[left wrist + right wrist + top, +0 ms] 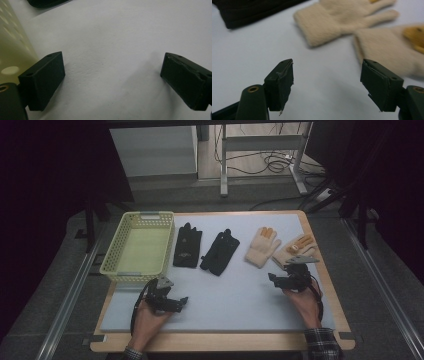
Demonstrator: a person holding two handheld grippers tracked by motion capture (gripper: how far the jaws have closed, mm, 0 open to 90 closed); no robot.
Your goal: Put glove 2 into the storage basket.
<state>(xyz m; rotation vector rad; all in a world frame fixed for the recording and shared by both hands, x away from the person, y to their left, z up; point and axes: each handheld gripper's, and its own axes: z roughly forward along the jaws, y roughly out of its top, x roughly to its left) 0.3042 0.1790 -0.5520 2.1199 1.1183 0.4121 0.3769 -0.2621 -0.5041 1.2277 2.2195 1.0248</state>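
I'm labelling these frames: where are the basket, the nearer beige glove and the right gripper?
yellow basket [111,262]: high view, left wall.
beige glove [387,50]: right gripper view, cuff.
right gripper [327,82]: right gripper view, between fingertips.

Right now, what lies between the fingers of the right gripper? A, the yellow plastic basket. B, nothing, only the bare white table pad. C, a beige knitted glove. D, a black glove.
B: the right gripper stands open over the bare white table pad, with the nearest beige knitted glove lying just beyond its fingers.
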